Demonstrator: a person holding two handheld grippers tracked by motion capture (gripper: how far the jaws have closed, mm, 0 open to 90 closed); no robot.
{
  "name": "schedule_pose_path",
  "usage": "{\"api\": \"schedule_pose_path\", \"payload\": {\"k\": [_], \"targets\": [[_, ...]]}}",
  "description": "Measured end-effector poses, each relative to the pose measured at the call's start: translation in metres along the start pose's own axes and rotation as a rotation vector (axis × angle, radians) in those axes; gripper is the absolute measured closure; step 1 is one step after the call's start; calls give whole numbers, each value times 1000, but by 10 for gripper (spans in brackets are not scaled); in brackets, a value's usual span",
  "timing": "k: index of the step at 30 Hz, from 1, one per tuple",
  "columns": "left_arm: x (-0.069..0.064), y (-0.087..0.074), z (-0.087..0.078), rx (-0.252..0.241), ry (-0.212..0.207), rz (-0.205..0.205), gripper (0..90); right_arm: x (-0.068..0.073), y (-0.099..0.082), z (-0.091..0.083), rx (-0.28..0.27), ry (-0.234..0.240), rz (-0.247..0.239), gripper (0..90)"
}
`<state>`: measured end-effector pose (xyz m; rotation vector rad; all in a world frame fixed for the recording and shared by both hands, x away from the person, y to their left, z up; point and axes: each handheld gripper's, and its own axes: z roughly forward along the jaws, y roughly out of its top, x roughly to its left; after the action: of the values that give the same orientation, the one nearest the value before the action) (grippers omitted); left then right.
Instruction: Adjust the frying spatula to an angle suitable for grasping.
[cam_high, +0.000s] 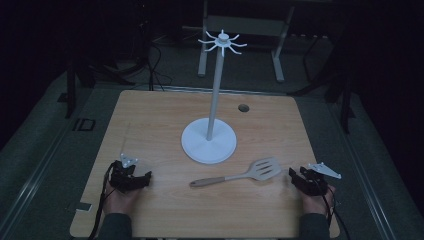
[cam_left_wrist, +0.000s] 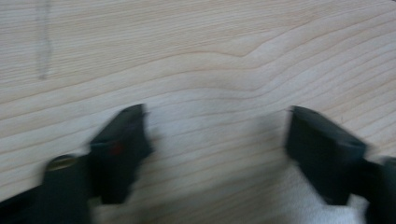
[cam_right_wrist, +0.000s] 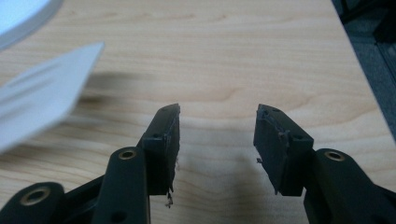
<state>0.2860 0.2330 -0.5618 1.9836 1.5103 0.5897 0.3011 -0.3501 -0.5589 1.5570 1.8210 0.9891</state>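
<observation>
Spatula (cam_high: 244, 174) flat on table — just left of right gripper (cam_high: 295, 176), apart.

High view: dim and underexposed; the room beyond the table (cam_high: 150, 210) falls to near black, and the wood reads dull under weak overhead light. The white stand (cam_high: 209, 141) is the brightest thing, without glare. Left gripper view: strongly motion-blurred, the left tool (cam_left_wrist: 215, 140) smeared at its edges. Right gripper view: brighter, grain sharp; the spatula (cam_right_wrist: 42, 93) at left is out of focus, casting a soft shadow to its right.
</observation>
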Motion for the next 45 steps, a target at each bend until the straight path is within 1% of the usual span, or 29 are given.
{"api": "schedule_pose_path", "payload": {"k": [1, 2, 3, 4, 5, 6, 8, 11, 12, 13, 14, 16, 18, 21, 23, 26, 27, 30, 31, 33, 39, 45], "targets": [[0, 0, -2, -8, 12, 1, 325, 1, 2, -2, -10, 9, -4, 509], [1, 0, -6, -39, 17, 4, 364, 3, 5, -6, -33, 30, -4, 511], [1, 0, -8, -54, 17, 0, 378, 4, 7, -8, -43, 40, -11, 511], [1, 0, -11, -69, 22, 3, 387, 6, 9, -10, -53, 44, -16, 510], [1, 0, -11, -69, 22, 3, 395, 8, 11, -11, -58, 45, -24, 510], [0, -1, -13, -87, 25, 12, 396, 10, 13, -13, -63, 47, -35, 510], [-1, -1, -14, -102, 18, 5, 396, 14, 19, -18, -79, 50, -59, 510], [-1, 0, -14, -111, 12, 1, 397, 20, 28, -23, -104, 68, -90, 520], [-1, 0, -14, -111, 12, 1, 397, 20, 28, -23, -104, 68, -90, 520], [-1, 0, -15, -114, 9, -4, 397, 24, 33, -25, -121, 81, -108, 551], [-1, 0, -14, -110, 1, -8, 397, 27, 35, -25, -130, 90, -115, 571], [-2, 0, -14, -108, -4, -5, 398, 33, 39, -24, -134, 110, -135, 618], [-3, 0, -13, -105, -6, -2, 399, 42, 42, -21, -127, 127, -166, 677], [-5, 0, -13, -102, -4, 18, 399, 53, 44, -18, -111, 173, -216, 809], [-5, 0, -12, -98, -5, 20, 400, 59, 44, -15, -94, 192, -242, 896], [-6, 1, -11, -89, -7, 28, 400, 65, 45, -10, -65, 213, -279, 900], [-6, 1, -11, -89, -7, 28, 400, 65, 45, -10, -65, 213, -279, 900], [-6, 1, -11, -89, -5, 33, 400, 71, 43, -4, -22, 236, -308, 900], [-6, 1, -11, -89, -4, 33, 400, 71, 43, -4, -22, 236, -308, 900], [-6, 1, -11, -88, -5, 31, 400, 72, 38, 2, 5, 231, -317, 900], [-7, 1, -10, -81, -7, 33, 400, 68, 31, 10, 37, 215, -304, 900], [-7, 1, -10, -80, -8, 30, 400, 66, 25, 9, 53, 209, -298, 900]]}}
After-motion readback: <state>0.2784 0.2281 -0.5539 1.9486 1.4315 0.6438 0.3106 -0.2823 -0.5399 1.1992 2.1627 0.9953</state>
